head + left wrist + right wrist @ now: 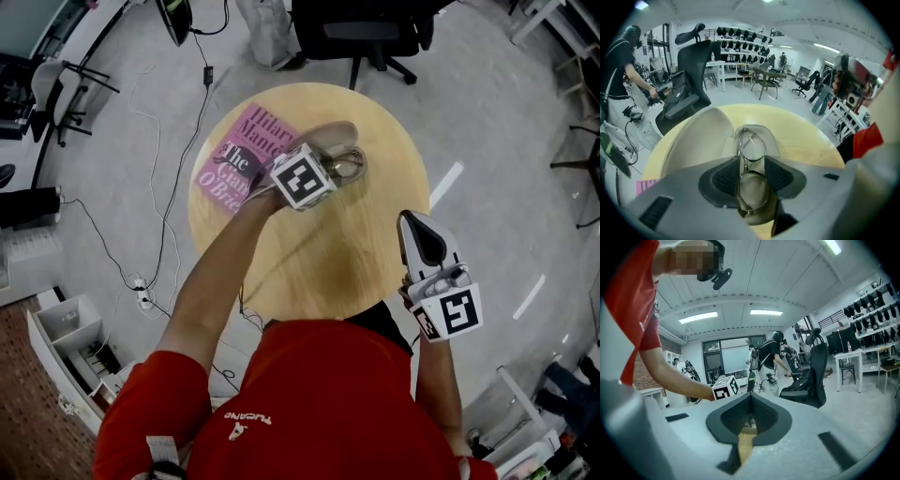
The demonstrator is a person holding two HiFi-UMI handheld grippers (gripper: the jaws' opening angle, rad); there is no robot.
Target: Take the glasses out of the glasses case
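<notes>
Left gripper (752,163): jaws wide apart, pressing nothing. Between them: thin metal-rimmed glasses (752,190), on edge in the open grey hard-shell glasses case (693,136). Beneath: round pale wooden table (806,136). Right gripper (750,397), well apart to its right: jaws together, empty.

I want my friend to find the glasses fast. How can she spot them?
On the round wooden table, beside the pink book, lies an open grey case. The glasses sit in it, between the left claw's parted jaws. Thin wire rims and clear lenses set them apart from everything nearby.
</notes>
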